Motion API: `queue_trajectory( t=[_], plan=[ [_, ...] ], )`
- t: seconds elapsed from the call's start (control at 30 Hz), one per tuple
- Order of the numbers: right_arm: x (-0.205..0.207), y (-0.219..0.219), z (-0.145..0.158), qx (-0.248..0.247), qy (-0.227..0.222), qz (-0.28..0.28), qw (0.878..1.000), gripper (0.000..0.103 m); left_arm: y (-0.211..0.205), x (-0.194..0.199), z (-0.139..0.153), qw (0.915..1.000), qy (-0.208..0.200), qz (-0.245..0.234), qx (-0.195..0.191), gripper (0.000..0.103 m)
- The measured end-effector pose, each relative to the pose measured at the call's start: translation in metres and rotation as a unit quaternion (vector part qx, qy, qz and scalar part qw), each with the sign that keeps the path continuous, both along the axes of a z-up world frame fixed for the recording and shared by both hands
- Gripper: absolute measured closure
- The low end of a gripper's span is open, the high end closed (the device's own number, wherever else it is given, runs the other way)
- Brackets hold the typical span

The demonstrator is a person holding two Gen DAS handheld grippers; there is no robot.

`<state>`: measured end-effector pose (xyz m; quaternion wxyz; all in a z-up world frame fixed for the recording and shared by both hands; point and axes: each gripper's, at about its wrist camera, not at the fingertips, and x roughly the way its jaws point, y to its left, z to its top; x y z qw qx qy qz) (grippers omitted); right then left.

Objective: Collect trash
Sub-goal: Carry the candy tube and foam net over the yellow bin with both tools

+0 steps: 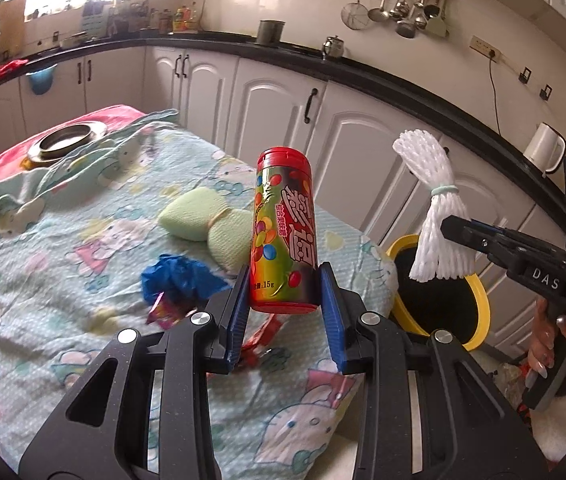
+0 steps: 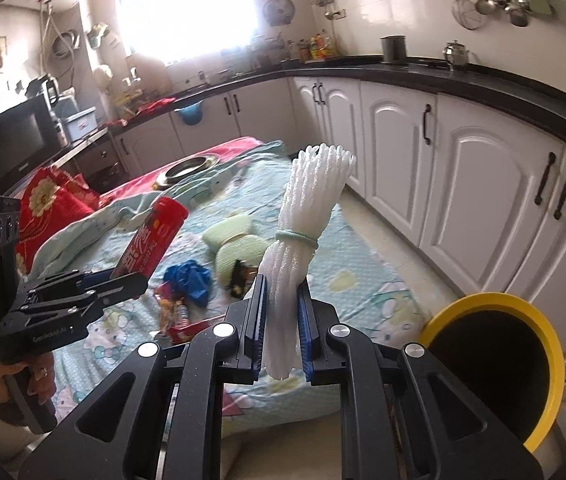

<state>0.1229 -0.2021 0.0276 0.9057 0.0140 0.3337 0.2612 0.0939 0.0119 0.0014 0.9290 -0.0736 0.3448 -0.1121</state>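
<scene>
My left gripper (image 1: 286, 280) is shut on a red candy tube (image 1: 283, 228) with a colourful label, held upright above the bed; the same candy tube (image 2: 151, 240) shows tilted in the right wrist view. My right gripper (image 2: 283, 300) is shut on a white foam net bundle (image 2: 303, 236) tied with a pale green band. In the left wrist view that foam net bundle (image 1: 435, 208) hangs over the yellow-rimmed black bin (image 1: 479, 304). The bin (image 2: 539, 320) stands on the floor at the bed's corner, to the right of both grippers.
On the patterned bedsheet (image 1: 63, 240) lie a green foam bundle (image 1: 207, 224), a crumpled blue bag (image 1: 175, 276) and red wrappers (image 1: 259, 340). A metal dish (image 1: 71, 140) sits at the bed's far end. White cabinets (image 2: 463, 184) line the wall behind.
</scene>
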Motion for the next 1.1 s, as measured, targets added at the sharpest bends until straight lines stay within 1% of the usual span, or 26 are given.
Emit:
queue_trajectory(
  t=[0.37,0.53,0.77,1.1],
  plan=[
    [0.006,-0.056,-0.003,0.002,-0.005,-0.069,0.998,0.089,-0.036,0.019,-0.002,0.9993,-0.006,-0.035,0.006,0.077],
    [0.007,-0.074,-0.006,0.005,-0.005,-0.094,0.996,0.089,-0.054,0.025,0.0,0.9986,-0.01,-0.052,0.006,0.077],
    [0.004,-0.101,-0.014,0.007,0.0,-0.123,0.992,0.089,-0.08,0.033,0.002,0.997,-0.013,-0.075,0.009,0.077],
    [-0.001,-0.14,-0.031,0.017,0.015,-0.168,0.986,0.089,-0.125,0.044,-0.001,0.9927,-0.012,-0.119,0.016,0.077]
  ],
)
